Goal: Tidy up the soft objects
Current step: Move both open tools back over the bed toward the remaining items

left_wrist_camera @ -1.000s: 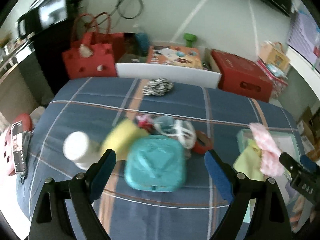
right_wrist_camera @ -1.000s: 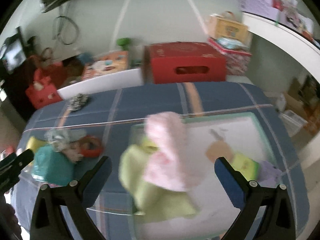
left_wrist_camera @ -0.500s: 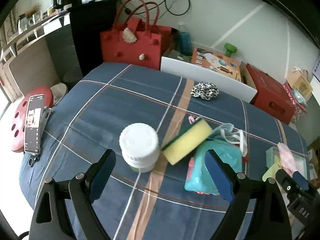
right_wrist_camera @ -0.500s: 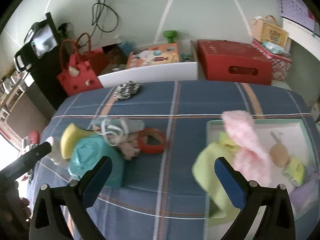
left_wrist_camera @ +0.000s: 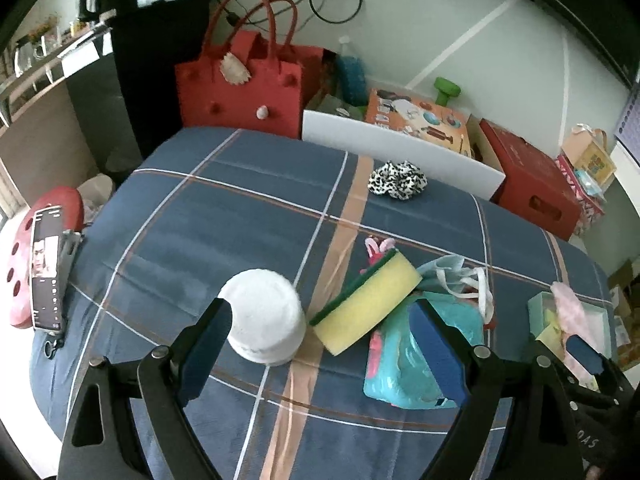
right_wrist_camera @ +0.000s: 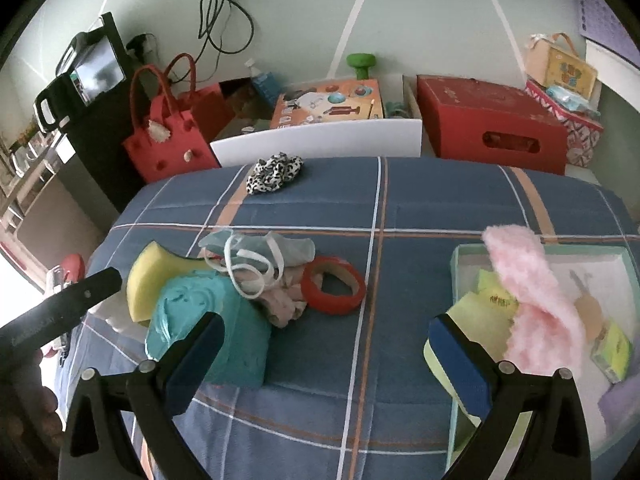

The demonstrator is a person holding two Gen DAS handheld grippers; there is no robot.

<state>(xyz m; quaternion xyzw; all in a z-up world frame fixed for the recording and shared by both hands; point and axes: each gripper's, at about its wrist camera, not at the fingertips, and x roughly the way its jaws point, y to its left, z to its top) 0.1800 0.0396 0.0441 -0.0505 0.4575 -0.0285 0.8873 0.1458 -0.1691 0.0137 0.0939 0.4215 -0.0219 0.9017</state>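
Step in hand, as I judge it: between picks, lining up on the loose pile.

Left hand-held gripper (left_wrist_camera: pixel 324 344): jaws spread wide, nothing between the pads. White tub (left_wrist_camera: pixel 264 316) and yellow sponge (left_wrist_camera: pixel 366 306) sit just ahead of the fingers; sponge leans against the teal pouch (left_wrist_camera: pixel 416 360).

Right hand-held gripper (right_wrist_camera: pixel 320 364): jaws also wide, empty. It hangs over bare blue checked cloth (right_wrist_camera: pixel 380 208) on the bench, between the pile and the tray (right_wrist_camera: pixel 456 258).

Soft things, where they lie:
- Face mask (right_wrist_camera: pixel 256 252) with white loops on top of the pile, crumpled beige cloth (right_wrist_camera: pixel 284 304) under it, red tape ring (right_wrist_camera: pixel 334 290) touching that cloth.
- Spotted scrunchie (right_wrist_camera: pixel 274 172) well apart, near the far edge.
- Pink fluffy piece (right_wrist_camera: pixel 532 300) and a pale green cloth (right_wrist_camera: pixel 468 320) already in the tray, the green one draped over its near rim.

Next move, my guess: the sponge or mask is nearest. Either gripper needs to come down and centre one item, since the pile overlaps and a careless close could take two.

Against a second ago: the left view then centred on the teal pouch; it has swung toward the tub and sponge. The right view then sat over the pink piece and tray; it now faces the gap beside them. Both were blurred then, sharper now.
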